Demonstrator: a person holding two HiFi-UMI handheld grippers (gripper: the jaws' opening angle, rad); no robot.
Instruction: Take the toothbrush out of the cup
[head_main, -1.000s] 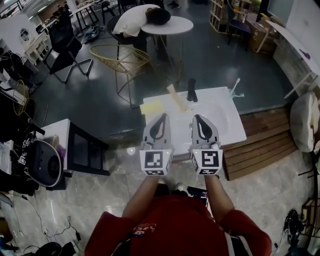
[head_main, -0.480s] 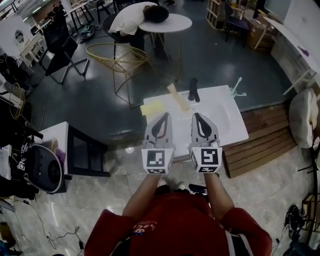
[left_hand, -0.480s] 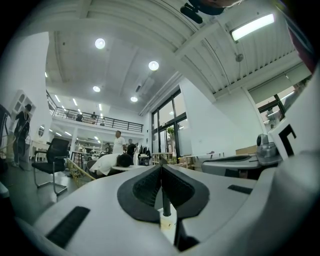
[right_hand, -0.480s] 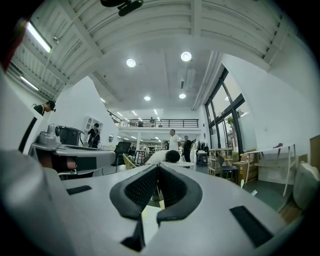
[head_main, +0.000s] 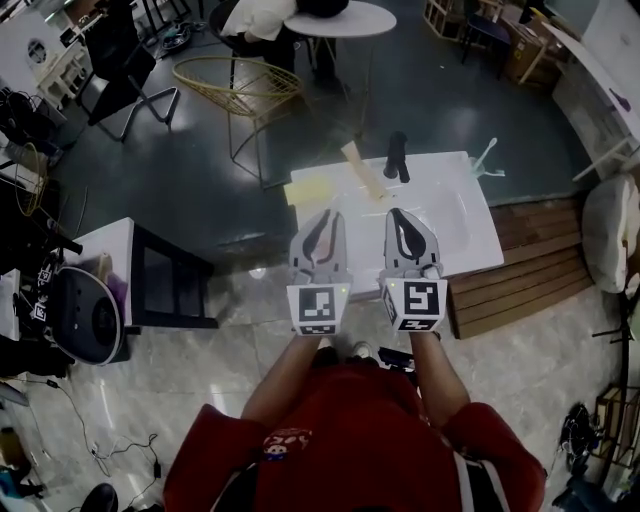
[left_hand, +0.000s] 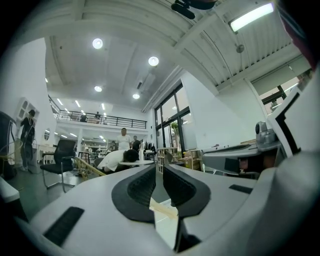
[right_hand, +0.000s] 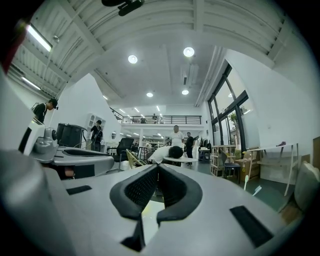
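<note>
Low in the middle of the head view, the left gripper (head_main: 322, 216) and the right gripper (head_main: 400, 214) sit side by side. Each has its jaws pressed together on nothing, and both gripper views show the black pads meeting at the tips. Over the last second the pair has drifted forward and a little lower, so the tips now hang over the near edge of the white basin table (head_main: 470, 235). Neither has opened, so this reads as the approach: the reach has begun, the grasp has not.

The white toothbrush (head_main: 487, 157) stands tilted at the table's far right corner, upper right of centre and well apart from both grippers. The cup that should hold it is too small and pale to make out.

Round about, from the left, come a white side table (head_main: 105, 245), then a pale yellow sheet (head_main: 305, 190) and a wooden strip (head_main: 360, 170) at the basin table's far left. A dark upright cylinder (head_main: 397, 157) stands at its far edge. That cylinder sits just left of the right gripper's likely line to the brush, so it is the one thing to steer round.
</note>
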